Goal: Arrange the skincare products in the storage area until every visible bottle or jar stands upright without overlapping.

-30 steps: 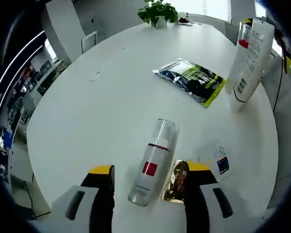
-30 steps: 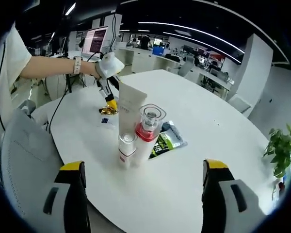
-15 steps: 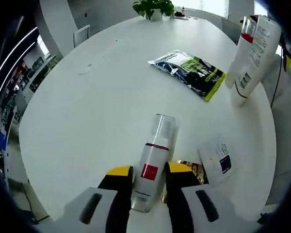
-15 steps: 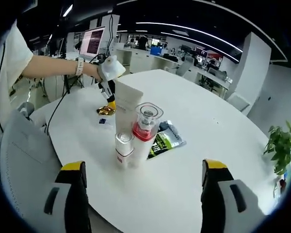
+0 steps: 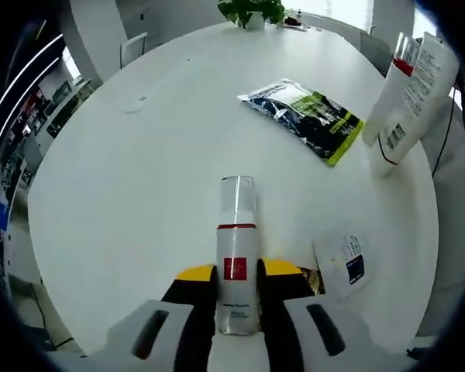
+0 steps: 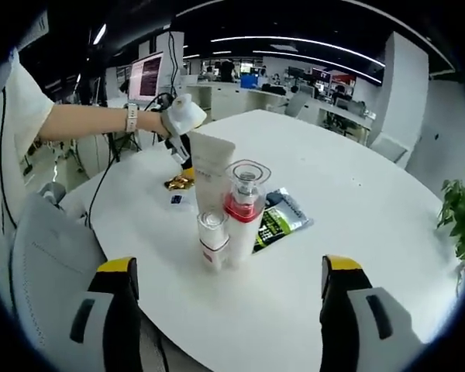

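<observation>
In the left gripper view a slim clear bottle with a red band and red label (image 5: 236,256) is clamped between the yellow-tipped jaws of my left gripper (image 5: 237,274), which is shut on it just above the white table. A white tube (image 5: 415,93) and a red-capped bottle (image 5: 399,70) stand upright at the far right. In the right gripper view my right gripper (image 6: 226,275) is open, well apart from a standing group: the white tube (image 6: 211,170), a pump bottle with a red collar (image 6: 244,209) and a small white bottle (image 6: 214,239).
A dark and green foil pouch (image 5: 304,118) lies flat mid-table. A small white sachet (image 5: 342,260) and a gold wrapper (image 6: 178,183) lie near my left gripper. A potted plant (image 5: 250,11) stands at the far edge. A person's arm (image 6: 101,122) reaches in over the table.
The left jaws closed from wide open onto the lying slim bottle, which now points straight along them, off the table. The right gripper's view shifted slightly; it stays open.
</observation>
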The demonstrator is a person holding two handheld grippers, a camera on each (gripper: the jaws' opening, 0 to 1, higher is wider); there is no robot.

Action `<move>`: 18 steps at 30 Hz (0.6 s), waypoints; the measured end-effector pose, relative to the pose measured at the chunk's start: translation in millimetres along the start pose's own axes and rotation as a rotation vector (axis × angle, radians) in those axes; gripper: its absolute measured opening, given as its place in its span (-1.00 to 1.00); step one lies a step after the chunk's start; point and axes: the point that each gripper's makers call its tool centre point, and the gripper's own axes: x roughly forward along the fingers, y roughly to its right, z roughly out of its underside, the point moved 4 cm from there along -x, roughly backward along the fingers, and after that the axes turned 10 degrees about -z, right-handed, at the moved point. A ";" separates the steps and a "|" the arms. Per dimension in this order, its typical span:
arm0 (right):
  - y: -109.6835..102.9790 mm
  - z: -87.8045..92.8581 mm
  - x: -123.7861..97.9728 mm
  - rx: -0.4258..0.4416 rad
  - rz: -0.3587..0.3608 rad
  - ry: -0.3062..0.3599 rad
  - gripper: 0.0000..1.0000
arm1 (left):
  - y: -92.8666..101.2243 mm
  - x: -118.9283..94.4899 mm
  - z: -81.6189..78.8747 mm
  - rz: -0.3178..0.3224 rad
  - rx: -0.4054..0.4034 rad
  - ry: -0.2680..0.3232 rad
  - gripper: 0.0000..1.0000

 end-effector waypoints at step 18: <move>-13.4 3.5 -1.5 0.017 -0.025 0.031 0.92 | 25.0 -58.1 -17.4 -0.130 -0.071 0.175 -0.68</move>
